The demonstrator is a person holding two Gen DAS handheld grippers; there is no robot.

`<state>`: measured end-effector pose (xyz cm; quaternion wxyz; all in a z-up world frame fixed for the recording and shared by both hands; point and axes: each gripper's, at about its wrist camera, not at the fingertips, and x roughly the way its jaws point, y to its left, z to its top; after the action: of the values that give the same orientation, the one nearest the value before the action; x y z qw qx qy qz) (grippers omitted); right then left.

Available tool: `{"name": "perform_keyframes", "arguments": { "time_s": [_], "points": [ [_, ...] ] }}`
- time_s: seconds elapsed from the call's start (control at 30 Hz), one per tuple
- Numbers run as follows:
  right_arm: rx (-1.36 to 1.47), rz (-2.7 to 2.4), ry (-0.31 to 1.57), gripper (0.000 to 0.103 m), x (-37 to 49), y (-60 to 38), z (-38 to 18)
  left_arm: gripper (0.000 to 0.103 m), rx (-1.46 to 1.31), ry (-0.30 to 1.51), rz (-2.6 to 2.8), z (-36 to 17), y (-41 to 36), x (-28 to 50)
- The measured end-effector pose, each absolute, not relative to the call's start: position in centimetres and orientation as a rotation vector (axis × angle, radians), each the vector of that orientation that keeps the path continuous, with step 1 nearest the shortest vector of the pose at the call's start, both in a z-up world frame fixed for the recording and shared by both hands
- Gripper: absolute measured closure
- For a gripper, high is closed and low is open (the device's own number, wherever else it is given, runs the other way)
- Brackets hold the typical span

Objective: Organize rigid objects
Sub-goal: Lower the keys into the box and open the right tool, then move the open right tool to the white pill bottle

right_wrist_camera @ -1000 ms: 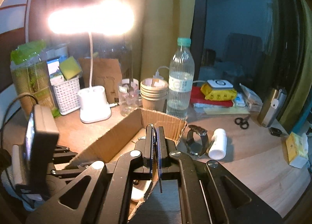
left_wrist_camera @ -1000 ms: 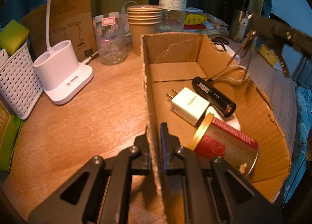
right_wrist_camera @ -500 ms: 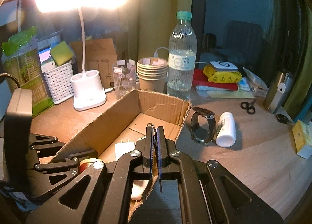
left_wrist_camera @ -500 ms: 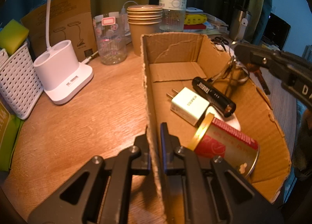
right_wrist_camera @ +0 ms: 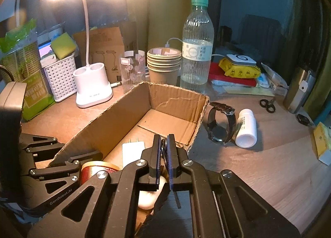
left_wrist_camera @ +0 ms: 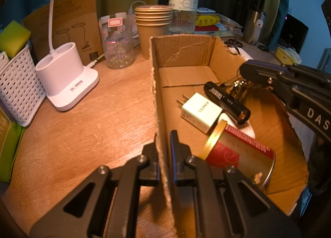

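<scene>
Counter [left_wrist_camera: 86,134]: we see a wooden top carrying the open cardboard box [left_wrist_camera: 182,51], with a desk lamp base [left_wrist_camera: 66,80] and a stack of paper cups [left_wrist_camera: 154,29] beside and behind it.
Cardboard box: it holds a red tin [left_wrist_camera: 242,155] on its side, a black flashlight [left_wrist_camera: 226,102] and a white charger plug [left_wrist_camera: 200,112] — the flashlight and plug touch.
Left hand-held gripper [left_wrist_camera: 163,140]: we find it clamped on the box's near wall, jaws almost together.
Right hand-held gripper [right_wrist_camera: 164,144]: over the box, jaws opening slightly from a near-closed pinch — a key ring with keys [left_wrist_camera: 240,89] sits between them, hanging into the box.
Outside the box: a wristwatch [right_wrist_camera: 220,124] and a white pill bottle [right_wrist_camera: 246,128] lie on the counter, touching.
</scene>
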<state>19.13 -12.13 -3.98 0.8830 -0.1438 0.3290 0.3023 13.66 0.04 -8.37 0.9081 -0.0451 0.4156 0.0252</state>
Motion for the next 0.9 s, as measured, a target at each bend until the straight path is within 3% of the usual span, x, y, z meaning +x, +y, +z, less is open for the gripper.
{"name": "perform_keyframes", "arguments": {
  "time_s": [0.43,0.9],
  "points": [
    [-0.255,0.634,0.672,0.083,18.8,-13.2,-2.7,0.095,-0.093,0.858,0.051,-8.4,0.0,13.7],
    [-0.193,0.57,0.661,0.082,20.0,-15.5,-2.4,0.095,-0.093,0.858,0.05,-8.4,0.0,13.7]
  ]
}}
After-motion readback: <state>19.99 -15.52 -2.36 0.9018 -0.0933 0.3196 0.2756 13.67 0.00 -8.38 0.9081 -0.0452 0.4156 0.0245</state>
